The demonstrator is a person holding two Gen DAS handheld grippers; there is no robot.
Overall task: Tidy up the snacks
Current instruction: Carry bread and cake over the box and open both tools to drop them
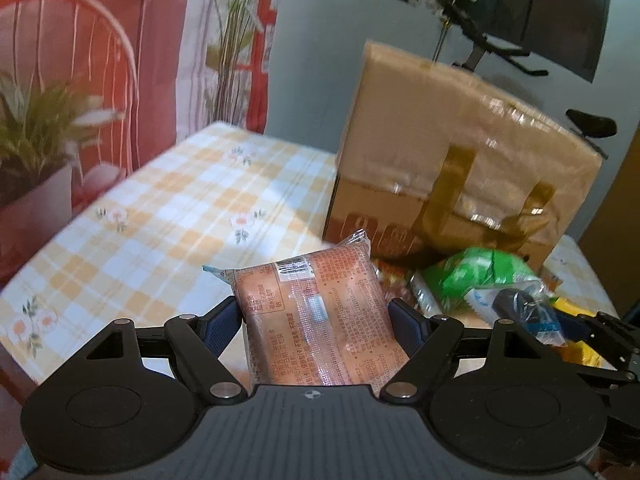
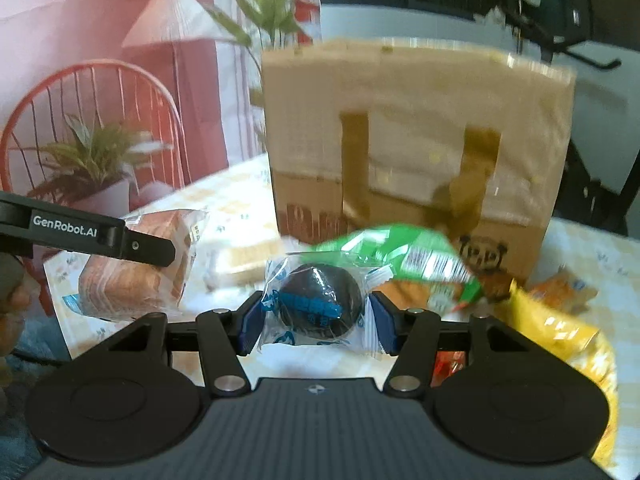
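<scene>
In front of the paper bag [image 1: 460,152], the left gripper [image 1: 316,316] pinches an orange packet [image 1: 316,312]; the right gripper [image 2: 316,316] pinches what looks like a wrapped dark cake [image 2: 320,300].

1. An orange bread pack [image 1: 316,320] in clear wrap, printed back and barcode up, is pinched between the left gripper [image 1: 316,322] pads.
2. A dark round cake in a clear blue-printed wrapper [image 2: 320,304] is clamped between the right gripper [image 2: 318,320] pads.
3. A green bag [image 2: 400,256], a yellow bag [image 2: 560,332] and orange packs are piled just beyond the right tongs, against the tan tote bag [image 2: 420,132].
</scene>
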